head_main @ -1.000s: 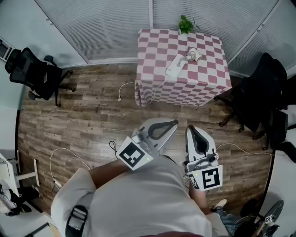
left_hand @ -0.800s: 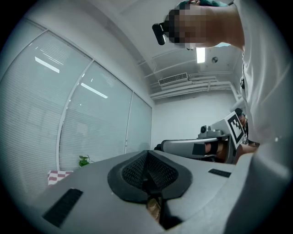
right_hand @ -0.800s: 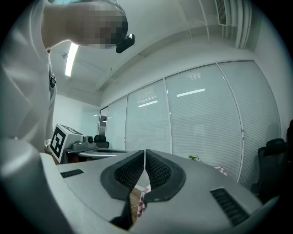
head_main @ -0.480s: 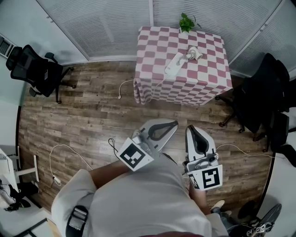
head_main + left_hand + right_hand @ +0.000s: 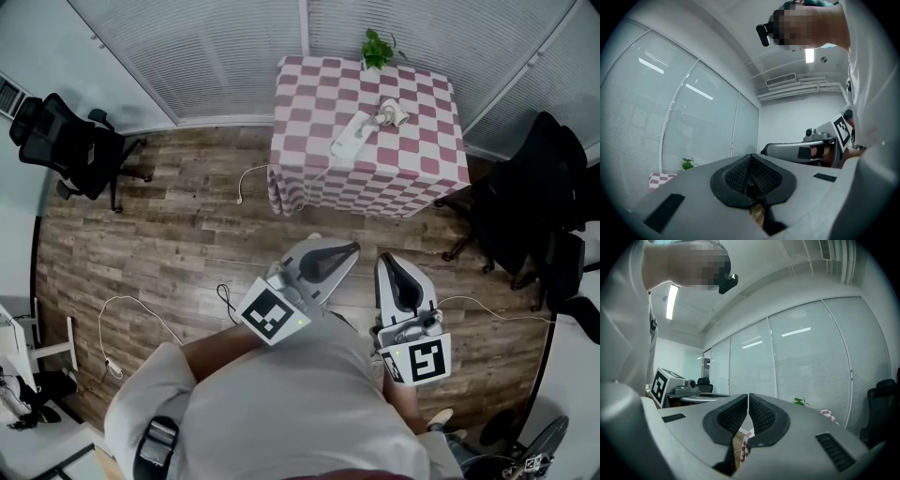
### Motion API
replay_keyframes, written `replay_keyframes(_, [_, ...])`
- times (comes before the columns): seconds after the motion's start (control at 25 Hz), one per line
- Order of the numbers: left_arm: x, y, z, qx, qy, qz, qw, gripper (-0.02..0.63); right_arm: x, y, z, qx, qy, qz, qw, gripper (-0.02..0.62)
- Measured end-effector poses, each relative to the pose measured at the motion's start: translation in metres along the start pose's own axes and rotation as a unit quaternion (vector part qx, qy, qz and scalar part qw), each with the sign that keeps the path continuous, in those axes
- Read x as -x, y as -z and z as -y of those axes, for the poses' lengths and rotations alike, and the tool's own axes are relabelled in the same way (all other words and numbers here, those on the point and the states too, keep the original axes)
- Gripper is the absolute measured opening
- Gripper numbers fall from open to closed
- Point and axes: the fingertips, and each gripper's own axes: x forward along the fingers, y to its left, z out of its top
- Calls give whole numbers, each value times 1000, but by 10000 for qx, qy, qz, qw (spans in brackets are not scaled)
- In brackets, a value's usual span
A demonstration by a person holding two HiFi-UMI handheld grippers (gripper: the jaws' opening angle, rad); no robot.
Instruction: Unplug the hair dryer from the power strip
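Fingers were pressed together on the left gripper and the right gripper, low at the centre of the head view, and both were empty. Well apart from them, at upper centre, the hair dryer lay on the checkered table, just beside the power strip. In the left gripper view the dark pads met at lower centre with nothing between. In the right gripper view the pads likewise held nothing.

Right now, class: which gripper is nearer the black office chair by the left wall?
Left. In the head view the left gripper sits right of and below the office chair; the right gripper lies further right.
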Motion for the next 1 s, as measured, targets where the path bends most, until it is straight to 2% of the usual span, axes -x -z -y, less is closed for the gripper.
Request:
replay_keyframes(0.36, [-23,3,-37,37,24,-73,10000,31,-38,0,25,18,-1,-18,10000,34])
replay_keyframes(1.0, [-79,3,-133,148,181,-72,9997,31,-131,3,80,39,122,-166,9998,34])
